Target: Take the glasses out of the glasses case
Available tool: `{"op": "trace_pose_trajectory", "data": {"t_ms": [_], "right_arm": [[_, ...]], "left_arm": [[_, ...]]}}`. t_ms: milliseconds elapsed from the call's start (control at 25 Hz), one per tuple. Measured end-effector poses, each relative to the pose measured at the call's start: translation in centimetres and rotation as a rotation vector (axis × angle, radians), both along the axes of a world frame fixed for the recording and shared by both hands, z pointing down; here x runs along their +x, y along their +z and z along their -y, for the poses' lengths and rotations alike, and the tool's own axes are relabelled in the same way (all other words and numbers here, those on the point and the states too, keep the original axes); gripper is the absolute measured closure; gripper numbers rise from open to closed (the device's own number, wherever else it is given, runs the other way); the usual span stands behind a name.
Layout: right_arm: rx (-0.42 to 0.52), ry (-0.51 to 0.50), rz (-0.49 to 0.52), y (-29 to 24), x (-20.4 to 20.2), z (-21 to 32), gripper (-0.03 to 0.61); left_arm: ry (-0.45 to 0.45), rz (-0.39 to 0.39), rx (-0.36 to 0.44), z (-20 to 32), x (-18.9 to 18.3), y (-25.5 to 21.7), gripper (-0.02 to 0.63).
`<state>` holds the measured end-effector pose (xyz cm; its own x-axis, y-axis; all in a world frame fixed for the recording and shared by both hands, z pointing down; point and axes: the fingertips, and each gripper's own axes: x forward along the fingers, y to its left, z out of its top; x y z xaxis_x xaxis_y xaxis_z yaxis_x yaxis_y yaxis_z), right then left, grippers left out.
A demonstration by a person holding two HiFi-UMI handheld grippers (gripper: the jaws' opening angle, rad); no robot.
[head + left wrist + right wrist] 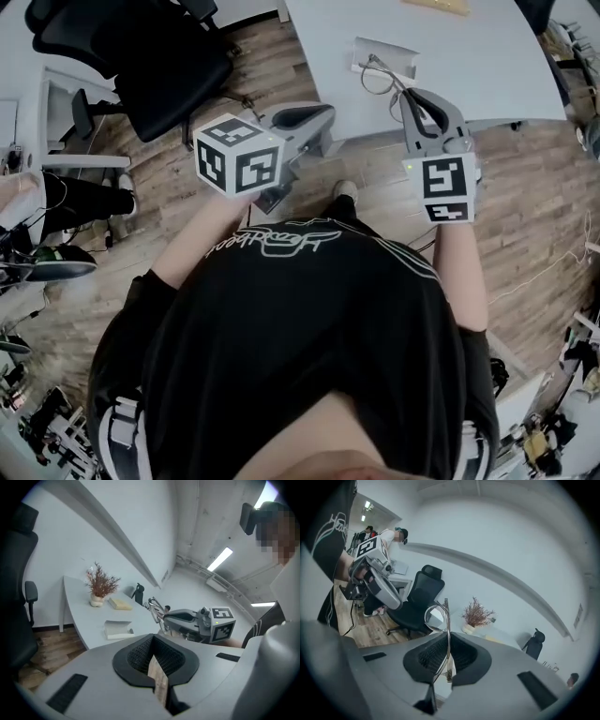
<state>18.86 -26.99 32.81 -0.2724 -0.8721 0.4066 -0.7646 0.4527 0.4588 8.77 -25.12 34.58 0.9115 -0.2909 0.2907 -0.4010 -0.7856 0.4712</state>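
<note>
The right gripper (410, 96) is clenched on the glasses (377, 75) (by the thin metal frame, one lens poking past the pads), holding them over the table (497, 56). The white case (384, 54) lies just at their 12 o'clock. The left gripper (314, 117), at 9 o'clock from the right, is closed on nothing.

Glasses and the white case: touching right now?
Apart. Left gripper view shows the glasses held by the right gripper, with bare table between them and the case.
</note>
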Motion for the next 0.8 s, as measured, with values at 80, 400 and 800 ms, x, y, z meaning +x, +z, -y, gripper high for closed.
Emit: {"op": "trace_pose_trajectory", "data": {"t_ms": [80,400,800], "right_arm": [[0.026,0.026,0.041,-1.1,-1.1,-2.2,0.559],[0.109,0.112,0.233,-4.7,-3.8,-11.4,0.559],[0.162,0.193,0.422,-6.1,-6.0,-19.7,0.559]], "left_arm": [[0.021,-0.005,0.039,-1.0,-1.0,-1.4,0.607],[0.115,-0.025,0.142,-7.3,-3.0,-5.5,0.607],[0.183,-0.072,0.179,-13.3,-5.2,-7.7,0.607]]}}
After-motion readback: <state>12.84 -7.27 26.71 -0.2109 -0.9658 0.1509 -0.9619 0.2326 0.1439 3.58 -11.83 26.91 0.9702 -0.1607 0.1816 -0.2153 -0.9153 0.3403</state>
